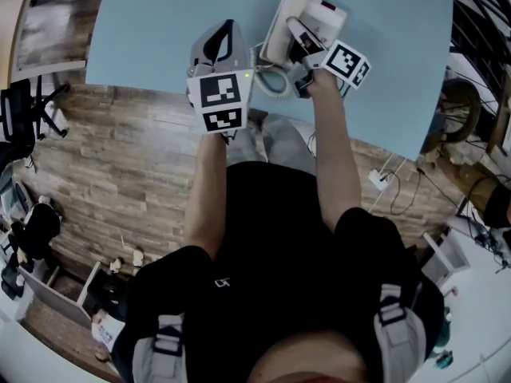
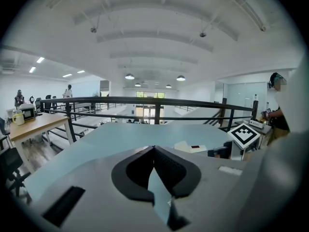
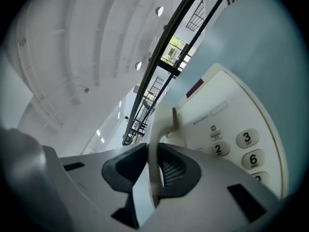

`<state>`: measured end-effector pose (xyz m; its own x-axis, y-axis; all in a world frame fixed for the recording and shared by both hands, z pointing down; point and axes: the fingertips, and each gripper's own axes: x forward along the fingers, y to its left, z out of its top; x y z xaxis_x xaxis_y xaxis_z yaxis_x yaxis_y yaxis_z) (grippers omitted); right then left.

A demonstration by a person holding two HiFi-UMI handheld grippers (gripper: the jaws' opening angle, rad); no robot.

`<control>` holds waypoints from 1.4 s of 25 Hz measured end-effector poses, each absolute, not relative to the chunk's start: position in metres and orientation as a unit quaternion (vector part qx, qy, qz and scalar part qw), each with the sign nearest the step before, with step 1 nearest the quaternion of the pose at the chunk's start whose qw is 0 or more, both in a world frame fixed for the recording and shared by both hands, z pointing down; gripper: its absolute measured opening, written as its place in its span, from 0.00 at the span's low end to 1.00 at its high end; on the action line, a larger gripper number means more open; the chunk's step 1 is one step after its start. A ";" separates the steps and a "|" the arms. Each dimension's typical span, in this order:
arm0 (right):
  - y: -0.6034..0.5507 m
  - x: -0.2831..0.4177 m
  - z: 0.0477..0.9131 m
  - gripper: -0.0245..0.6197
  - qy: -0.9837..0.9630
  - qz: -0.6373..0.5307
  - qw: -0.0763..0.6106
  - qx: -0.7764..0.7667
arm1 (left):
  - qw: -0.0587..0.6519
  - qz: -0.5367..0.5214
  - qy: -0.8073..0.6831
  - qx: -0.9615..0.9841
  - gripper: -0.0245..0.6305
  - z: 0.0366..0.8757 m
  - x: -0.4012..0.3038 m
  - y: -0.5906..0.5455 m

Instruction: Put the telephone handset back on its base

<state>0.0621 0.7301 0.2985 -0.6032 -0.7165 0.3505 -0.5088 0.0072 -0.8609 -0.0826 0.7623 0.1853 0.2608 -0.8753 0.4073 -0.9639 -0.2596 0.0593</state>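
1. Black shirt (image 1: 279,238) fills the near part of the head view. Both forearms reach away from it to the table (image 1: 160,30), so the work sits at the table's near edge, within easy reach.
2. Right gripper (image 3: 153,151) pinches the handset (image 3: 160,124), with a dark pad pressed on each side of a thin white edge. Gripping this narrow part probably leaves the handset's ends free to drop into the cradle.
3. Handset stands on edge, just left of the keypad (image 3: 244,146) and close against the base (image 3: 227,105). I can't tell whether it touches the cradle or hangs just above it. Since it is tilted rather than lying flat, I judge it not yet seated.
4. Base lies on the near-right part of the table. The coiled cord (image 1: 270,78) loops off its near-left side, between the two grippers. It looks slack, so it shouldn't tug the handset.
5. Left gripper (image 2: 154,148) hangs left of the base and apart from it, its pads pressed together at the tips with nothing between them. It points across bare table and seems idle, clear of the cord.
6. Next, the handset likely needs lowering flat before the pads let go. The base could slide, since nothing steadies it, and the cord could snag.
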 end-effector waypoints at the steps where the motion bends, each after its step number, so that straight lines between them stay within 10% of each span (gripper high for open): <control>1: 0.730 0.061 0.299 0.15 0.702 -0.555 0.094 -0.436 | 0.150 0.148 -0.589 0.780 0.04 0.185 -0.083 0.762; 19: 0.729 0.068 0.291 0.24 0.730 -0.442 -0.002 -0.521 | 0.150 0.142 -0.567 0.797 0.04 0.181 -0.068 0.758; 35: 0.786 0.068 0.313 0.04 0.689 -0.447 -0.104 -0.562 | 0.156 0.132 -0.553 0.808 0.04 0.181 -0.068 0.761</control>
